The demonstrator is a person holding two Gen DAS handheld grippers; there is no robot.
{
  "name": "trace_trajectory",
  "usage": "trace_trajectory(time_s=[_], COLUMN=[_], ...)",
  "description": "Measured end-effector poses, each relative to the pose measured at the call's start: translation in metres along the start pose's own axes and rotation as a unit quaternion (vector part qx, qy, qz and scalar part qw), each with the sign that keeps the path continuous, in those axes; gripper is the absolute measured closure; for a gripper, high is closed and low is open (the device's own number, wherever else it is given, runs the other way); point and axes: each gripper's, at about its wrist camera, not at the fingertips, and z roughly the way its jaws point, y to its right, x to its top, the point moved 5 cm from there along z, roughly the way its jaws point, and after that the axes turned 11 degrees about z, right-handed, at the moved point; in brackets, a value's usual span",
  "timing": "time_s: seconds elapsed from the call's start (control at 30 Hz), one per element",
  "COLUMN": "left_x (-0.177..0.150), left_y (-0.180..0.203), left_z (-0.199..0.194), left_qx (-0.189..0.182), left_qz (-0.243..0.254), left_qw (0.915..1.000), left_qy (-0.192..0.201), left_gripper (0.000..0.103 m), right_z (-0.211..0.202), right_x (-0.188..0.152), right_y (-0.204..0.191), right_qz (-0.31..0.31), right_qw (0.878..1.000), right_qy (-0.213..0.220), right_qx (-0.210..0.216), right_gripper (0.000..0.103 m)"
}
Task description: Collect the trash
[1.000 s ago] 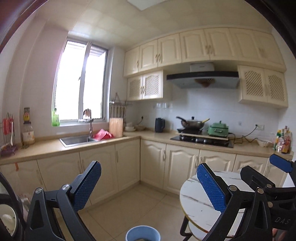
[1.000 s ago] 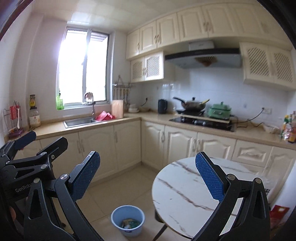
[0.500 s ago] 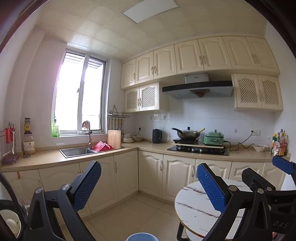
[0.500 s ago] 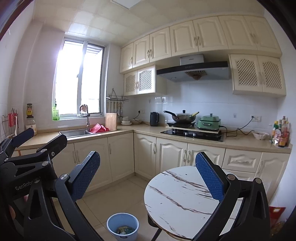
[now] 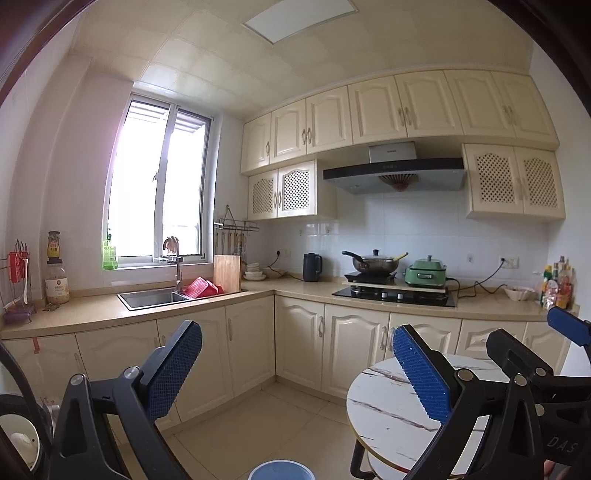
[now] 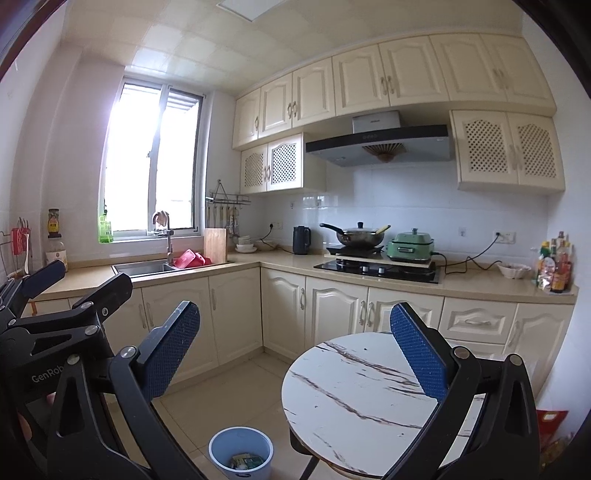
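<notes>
The blue bin (image 6: 241,458) stands on the floor tiles at the near left foot of the round marble bench (image 6: 354,398), and in the right wrist view we see a few bits of trash (image 6: 246,460), green and yellowish packaging, lying in its bottom. Over the last second both cameras have tipped upward: the bin has slid toward the bottom edge of each view, so that in the left wrist view only its rim (image 5: 280,472) shows, and more ceiling with its light panel (image 5: 299,16) has come into sight. We read this as our lifting away from the bin and looking over the room; the bench top is bare as far as we see it, so the collecting looks finished or nearly so, though we cannot see the floor nearest us. Our right gripper (image 6: 295,354) is held level above the bench's near left edge, its blue-padded fingers (image 6: 419,354) spread wide and released, grasping nothing. Our left gripper (image 5: 297,369) hangs beside it to the left, level too, fingers (image 5: 173,365) equally apart and empty. Each gripper shows at the edge of the other's view, so they sit close side by side. Far off, the sink (image 6: 146,267), hob (image 6: 376,269) and cabinets run along the walls.
</notes>
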Motion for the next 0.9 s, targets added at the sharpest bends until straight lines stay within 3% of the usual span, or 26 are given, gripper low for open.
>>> trace_trajectory(time_s=[0.9], left_x=[0.036], left_y=[-0.036], left_z=[0.031], left_qx=[-0.013], left_qz=[0.004], left_qw=[0.9998], left_qy=[-0.012], left_gripper=[0.001], right_z=[0.001], right_x=[-0.005], right_y=[0.002], right_qz=[0.005], right_qw=[1.0], right_qy=[0.002], right_qx=[-0.011], right_gripper=[0.0])
